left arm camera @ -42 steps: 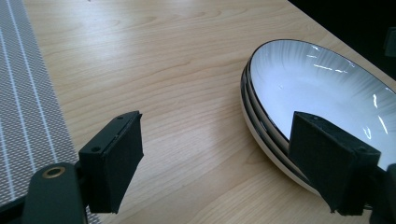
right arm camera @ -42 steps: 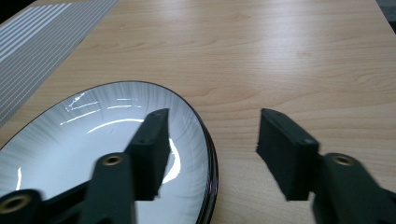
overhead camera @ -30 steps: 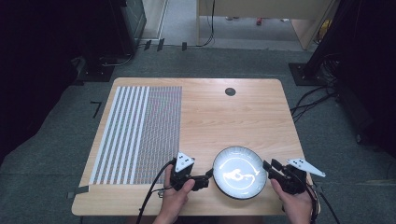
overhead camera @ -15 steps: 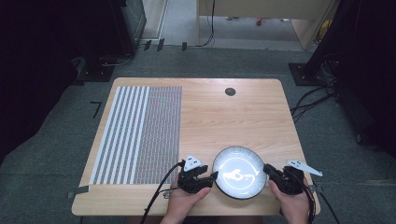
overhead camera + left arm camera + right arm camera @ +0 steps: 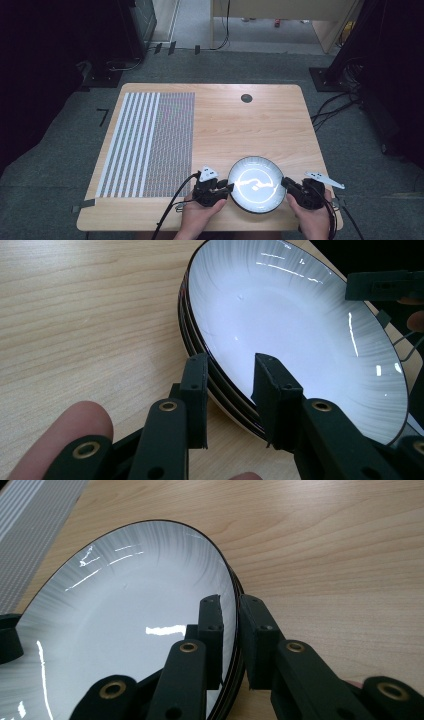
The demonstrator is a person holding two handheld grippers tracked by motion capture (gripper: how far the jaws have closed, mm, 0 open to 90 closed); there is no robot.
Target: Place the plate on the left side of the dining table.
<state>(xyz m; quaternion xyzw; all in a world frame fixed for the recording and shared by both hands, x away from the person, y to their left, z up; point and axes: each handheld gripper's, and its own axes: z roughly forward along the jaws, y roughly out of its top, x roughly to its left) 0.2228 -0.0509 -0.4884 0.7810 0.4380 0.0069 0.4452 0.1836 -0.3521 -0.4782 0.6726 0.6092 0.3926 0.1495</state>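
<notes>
- Plates (image 5: pixel 256 184), high view: a white stack with dark rims sits at the near edge of the tabletop (image 5: pixel 250 125), right of centre. Striped mat (image 5: pixel 150 142) covers the tabletop's left part, well apart from the stack. Small dark disc (image 5: pixel 246 98) near the far edge.
- High view, left gripper (image 5: pixel 227 187): at the stack's left rim, held by the left hand (image 5: pixel 197 215). Right gripper (image 5: pixel 286 184) at the right rim, in the right hand (image 5: pixel 312 220).
- Left gripper view: left gripper (image 5: pixel 231 390) straddles the stack's rim (image 5: pixel 220 385), one jaw outside over the wood, one jaw over the white inside. Jaws have just been closing; a gap is visible on the outer side, so not yet clamped. Stack looks like three plates. Fingertip (image 5: pixel 65 435) at bottom left. Right gripper (image 5: pixel 385 286) at the far rim.
- Right gripper view: right gripper (image 5: pixel 229 610) has one jaw inside the top plate (image 5: pixel 125 605) and one outside, jaws nearly together and pinching the rim. Mat (image 5: pixel 30 525) at top left.
</notes>
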